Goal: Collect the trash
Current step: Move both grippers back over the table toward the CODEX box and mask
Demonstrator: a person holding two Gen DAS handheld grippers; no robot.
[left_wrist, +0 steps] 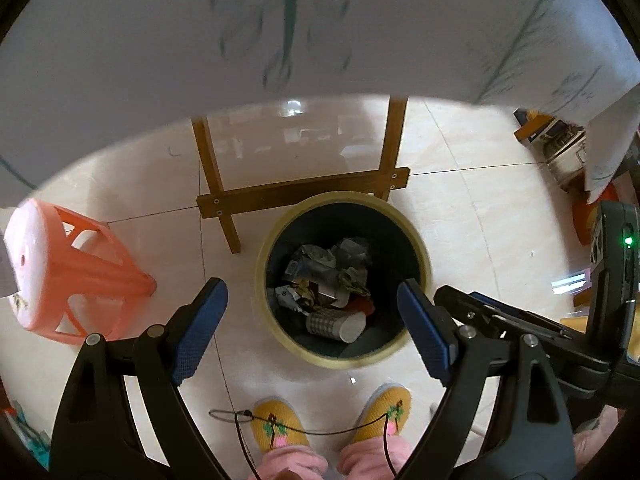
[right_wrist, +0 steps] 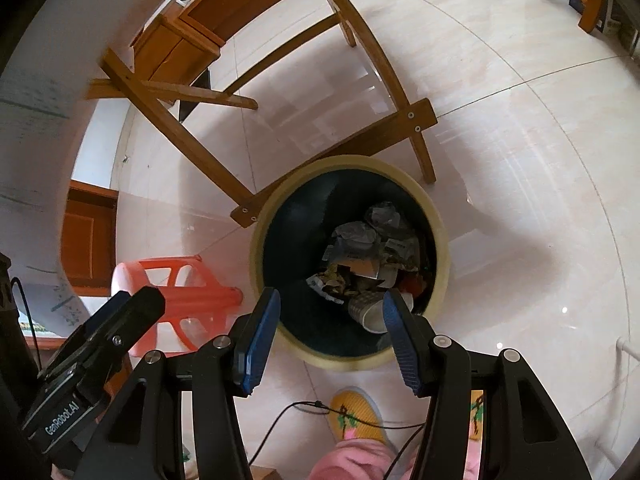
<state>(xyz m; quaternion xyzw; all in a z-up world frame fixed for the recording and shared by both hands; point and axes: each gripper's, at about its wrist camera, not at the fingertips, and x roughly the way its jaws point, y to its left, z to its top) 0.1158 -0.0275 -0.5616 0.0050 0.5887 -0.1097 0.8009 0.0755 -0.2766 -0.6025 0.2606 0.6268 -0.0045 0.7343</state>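
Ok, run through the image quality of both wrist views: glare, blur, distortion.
Left wrist view: strong fisheye bending, black corners; glare patches on the glossy floor under the wooden frame; white cloth up top looks soft; trash bin interior is dark but its contents are readable. Right wrist view: frame legs curve sharply; streaky reflections on the tiles; bin rim slightly smeared.

Orange plastic stool [left_wrist: 60, 276] beside wooden table legs [left_wrist: 224, 204]; perhaps boxes [left_wrist: 560, 144] beyond.
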